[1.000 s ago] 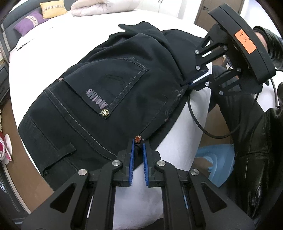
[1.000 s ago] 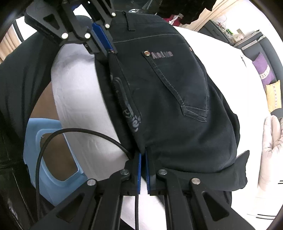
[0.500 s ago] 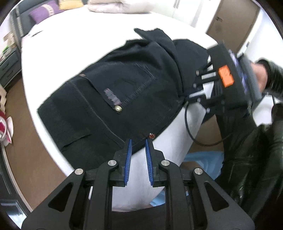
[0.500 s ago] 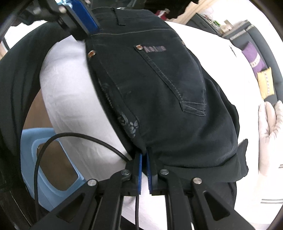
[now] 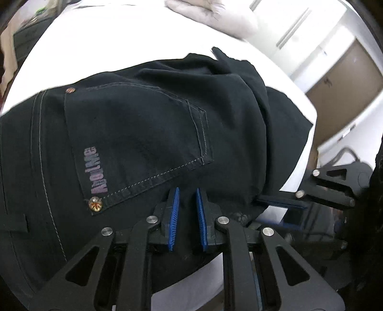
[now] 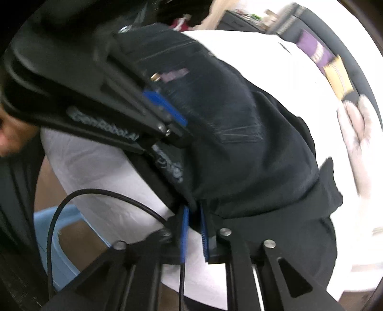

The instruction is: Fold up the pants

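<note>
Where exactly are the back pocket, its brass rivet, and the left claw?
back pocket [image 5: 138,134], left wrist view, middle of the pocket panel.
brass rivet [image 5: 95,204], left wrist view, its face.
left claw [image 5: 186,193], left wrist view, between its blue tips.

The folded pants lie on the bed, close to its near edge, with the back pocket facing up. In the left wrist view, the left hand-held gripper sits over the near edge of the pants, just below the pocket, its fingers apart. The right hand-held gripper reaches in from the right and meets the right edge of the pants. A bundled quilt lies at the far side of the bed, behind the pants. In the right wrist view, pillows sit at the far right, and a stool stands on the floor below the bed's edge, at lower left.
</note>
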`<state>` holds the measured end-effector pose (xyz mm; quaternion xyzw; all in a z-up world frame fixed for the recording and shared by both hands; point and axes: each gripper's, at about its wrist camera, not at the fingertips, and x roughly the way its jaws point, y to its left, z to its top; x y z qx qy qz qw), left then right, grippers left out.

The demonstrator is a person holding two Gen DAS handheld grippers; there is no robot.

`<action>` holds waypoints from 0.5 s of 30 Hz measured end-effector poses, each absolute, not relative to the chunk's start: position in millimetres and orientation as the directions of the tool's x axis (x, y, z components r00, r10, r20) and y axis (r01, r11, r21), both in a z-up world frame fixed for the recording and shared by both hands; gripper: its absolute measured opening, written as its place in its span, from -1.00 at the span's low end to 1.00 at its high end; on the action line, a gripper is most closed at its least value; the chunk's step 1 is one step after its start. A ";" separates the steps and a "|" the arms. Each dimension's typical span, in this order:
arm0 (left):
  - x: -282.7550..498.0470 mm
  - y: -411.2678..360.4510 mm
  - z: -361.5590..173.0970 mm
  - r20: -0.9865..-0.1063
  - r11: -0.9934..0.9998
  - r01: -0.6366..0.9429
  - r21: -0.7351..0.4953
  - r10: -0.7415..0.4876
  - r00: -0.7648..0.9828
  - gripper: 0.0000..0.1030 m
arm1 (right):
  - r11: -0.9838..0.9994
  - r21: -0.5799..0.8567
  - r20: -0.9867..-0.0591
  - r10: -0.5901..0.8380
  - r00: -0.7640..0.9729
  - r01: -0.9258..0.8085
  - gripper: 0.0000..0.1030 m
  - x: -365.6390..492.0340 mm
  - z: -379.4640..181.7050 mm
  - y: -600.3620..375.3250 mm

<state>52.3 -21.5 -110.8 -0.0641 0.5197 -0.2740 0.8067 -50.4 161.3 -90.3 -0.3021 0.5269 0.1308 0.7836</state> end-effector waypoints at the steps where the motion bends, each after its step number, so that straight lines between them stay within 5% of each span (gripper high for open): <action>1: 52.5 -21.4 -110.3 -0.806 0.844 0.373 -0.385 -0.505 0.309 -0.72 | 0.816 -0.281 -0.912 -0.064 0.404 -0.505 0.00 -52.6 -83.7 153.2; 3: 53.2 -21.9 -111.2 -0.809 0.846 0.365 -0.388 -0.502 0.305 -0.72 | 0.887 -0.153 -0.911 0.043 0.409 -0.435 0.17 -53.7 -63.5 128.6; 6: 54.5 -25.9 -112.4 -0.817 0.852 0.354 -0.387 -0.494 0.298 -0.72 | 0.967 0.110 -0.864 0.208 0.459 -0.231 0.17 -38.3 -25.2 61.4; 8: 56.9 -26.8 -117.2 -0.822 0.857 0.349 -0.379 -0.485 0.299 -0.72 | 0.978 0.205 -0.821 0.196 0.536 -0.043 0.17 -19.2 -2.0 4.3; 15: 59.5 -22.7 -122.6 -0.809 0.854 0.331 -0.402 -0.500 0.308 -0.72 | 0.956 0.139 -0.829 -0.031 0.558 0.259 0.17 78.2 19.3 -83.8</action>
